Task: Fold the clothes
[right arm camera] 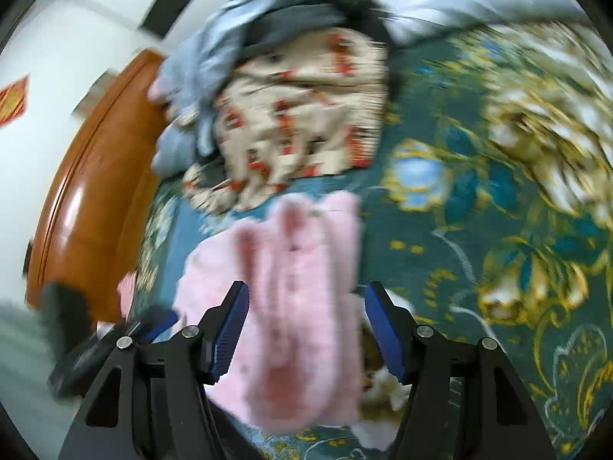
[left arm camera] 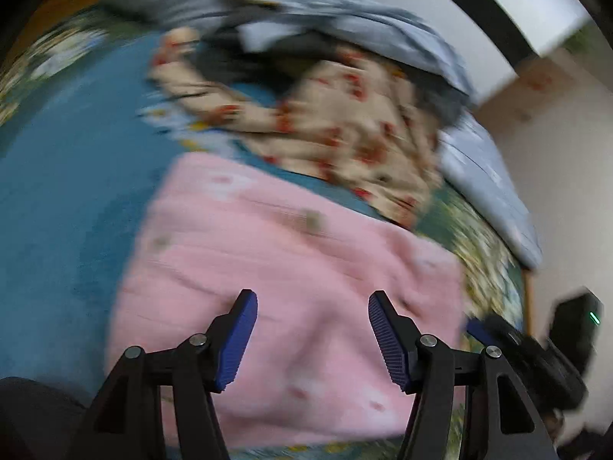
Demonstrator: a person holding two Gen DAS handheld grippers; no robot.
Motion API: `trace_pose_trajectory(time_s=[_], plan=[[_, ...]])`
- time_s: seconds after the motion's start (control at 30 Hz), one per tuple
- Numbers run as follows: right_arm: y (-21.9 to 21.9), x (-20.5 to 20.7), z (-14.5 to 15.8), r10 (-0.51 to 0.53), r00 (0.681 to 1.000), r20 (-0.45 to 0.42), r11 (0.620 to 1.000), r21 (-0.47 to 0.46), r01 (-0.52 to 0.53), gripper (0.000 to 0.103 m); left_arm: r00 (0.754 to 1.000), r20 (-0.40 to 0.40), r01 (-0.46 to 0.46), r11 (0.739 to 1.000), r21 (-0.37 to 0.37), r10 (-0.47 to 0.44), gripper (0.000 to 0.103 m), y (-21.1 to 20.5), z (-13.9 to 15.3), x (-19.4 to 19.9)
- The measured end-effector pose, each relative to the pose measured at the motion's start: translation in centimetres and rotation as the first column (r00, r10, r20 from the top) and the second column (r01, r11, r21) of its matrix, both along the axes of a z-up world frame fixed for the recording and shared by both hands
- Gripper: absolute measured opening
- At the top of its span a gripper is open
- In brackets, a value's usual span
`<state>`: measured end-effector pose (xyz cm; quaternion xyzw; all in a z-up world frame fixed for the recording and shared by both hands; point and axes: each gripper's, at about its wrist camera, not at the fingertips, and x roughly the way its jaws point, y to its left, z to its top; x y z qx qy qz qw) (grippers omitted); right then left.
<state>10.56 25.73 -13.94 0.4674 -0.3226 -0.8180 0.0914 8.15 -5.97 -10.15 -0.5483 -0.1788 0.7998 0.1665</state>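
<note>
A pink fuzzy garment [left arm camera: 291, 287] lies flat on the bed in front of me. My left gripper [left arm camera: 312, 339] is open above its near part, holding nothing. In the right wrist view the same pink garment [right arm camera: 299, 299] looks narrow and bunched, and my right gripper [right arm camera: 306, 329] is open around its near end without clamping it. A cream garment with red prints [left arm camera: 345, 130] lies behind the pink one; it also shows in the right wrist view [right arm camera: 299, 115]. Both views are motion-blurred.
A pile of grey-blue and dark clothes [left arm camera: 306, 27] sits behind the cream garment. The bedspread [right arm camera: 479, 211] is teal with gold flowers. A wooden headboard [right arm camera: 95, 191] stands left. The other gripper [left arm camera: 536, 352] shows at the right edge. A pale blue pillow [left arm camera: 486, 191] lies right.
</note>
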Motion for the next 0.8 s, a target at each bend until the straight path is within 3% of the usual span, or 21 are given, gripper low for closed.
trace_pose_trajectory(time_s=[0.13, 0.23, 0.27, 0.3, 0.33, 0.43, 0.63, 0.8], plan=[[-4.4, -2.0, -0.4, 0.138, 0.99, 0.011, 0.986, 0.094, -0.138, 0.064, 0.995, 0.067, -0.076, 0.994, 0.077, 0.071, 0.065, -1.8, -1.8, -0.3], [-5.9, -3.8, -2.2, 0.124, 0.989, 0.083, 0.98, 0.147, -0.135, 0.062, 0.993, 0.073, -0.101, 0.988, 0.117, 0.093, 0.065, -2.6, -2.0, -0.3], [-5.9, -3.9, -2.5, 0.102, 0.99, 0.098, 0.984, 0.133, -0.115, 0.057, 0.992, 0.075, -0.108, 0.986, 0.13, 0.099, 0.065, -2.8, -2.0, -0.3], [-5.8, -4.1, -2.5, 0.086, 0.991, 0.101, 0.99, 0.101, -0.097, 0.034, 0.992, 0.075, -0.115, 0.983, 0.142, 0.105, 0.065, -3.0, -2.0, -0.3], [-5.6, -4.1, -2.3, 0.082, 0.992, 0.097, 0.994, 0.069, -0.088, 0.029, 0.991, 0.075, -0.121, 0.98, 0.155, 0.111, 0.065, -3.1, -2.0, -0.3], [-4.9, -3.8, -1.2, 0.077, 0.996, 0.054, 0.994, 0.074, -0.081, 0.026, 0.99, 0.088, -0.127, 0.976, 0.174, 0.113, 0.065, -3.4, -2.2, -0.5], [-4.3, -3.9, -4.5, 0.053, 0.988, 0.147, 0.993, 0.094, -0.068, 0.026, 0.984, 0.148, -0.119, 0.981, 0.154, 0.096, 0.065, -3.1, -3.4, -0.8], [-3.6, -3.7, -3.5, 0.029, 0.989, 0.146, 0.996, 0.079, -0.041, 0.028, 0.987, 0.126, -0.119, 0.973, 0.197, 0.095, 0.065, -3.4, -2.9, -0.5]])
